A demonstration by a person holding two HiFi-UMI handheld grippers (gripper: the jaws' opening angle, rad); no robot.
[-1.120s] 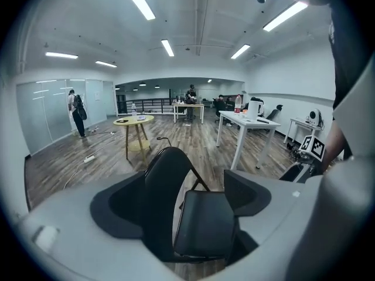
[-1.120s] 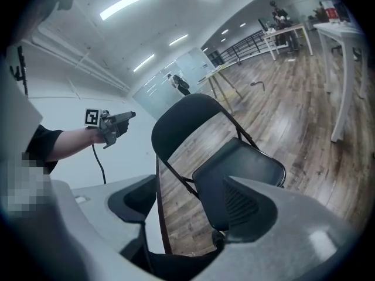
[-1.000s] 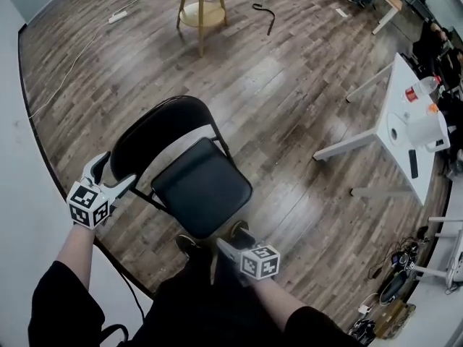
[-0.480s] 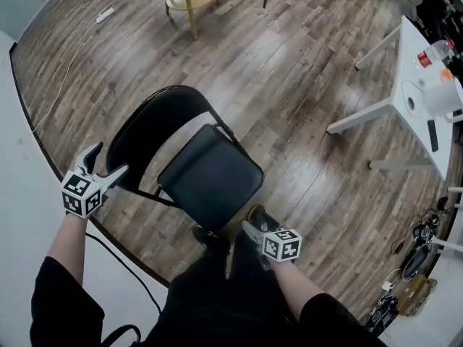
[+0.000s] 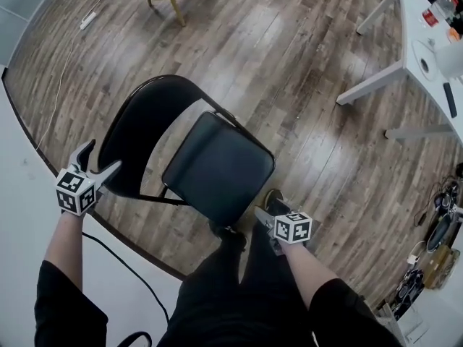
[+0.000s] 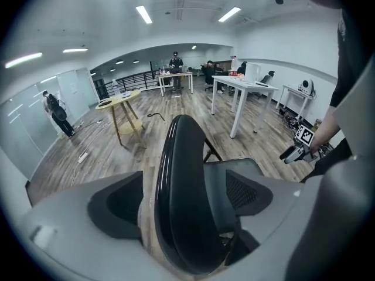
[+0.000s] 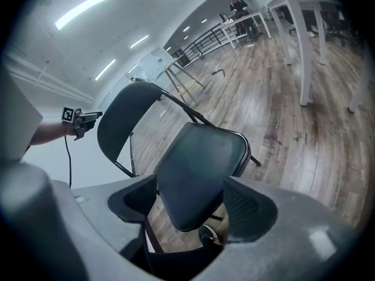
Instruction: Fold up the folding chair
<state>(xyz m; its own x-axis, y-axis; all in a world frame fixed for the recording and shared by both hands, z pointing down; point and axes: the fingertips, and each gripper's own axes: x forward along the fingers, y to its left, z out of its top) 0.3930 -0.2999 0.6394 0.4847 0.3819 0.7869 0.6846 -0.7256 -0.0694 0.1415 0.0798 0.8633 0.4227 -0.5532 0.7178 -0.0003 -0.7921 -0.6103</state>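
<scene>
Both spread wide — left claw [image 5: 101, 157] straddling the glossy curved backrest [image 5: 141, 132], right claw [image 5: 269, 212] facing the padded seat [image 5: 217, 168].

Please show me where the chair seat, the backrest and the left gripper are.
chair seat [image 5: 217, 168]: head view, middle of the cushion.
backrest [image 5: 136, 137]: head view, middle of the black panel.
left gripper [image 5: 102, 155]: head view, between its fingertips.

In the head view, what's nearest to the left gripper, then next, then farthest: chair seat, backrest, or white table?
1. Backrest, right beside the left gripper.
2. Seat, in the middle.
3. White table, far upper right.
</scene>
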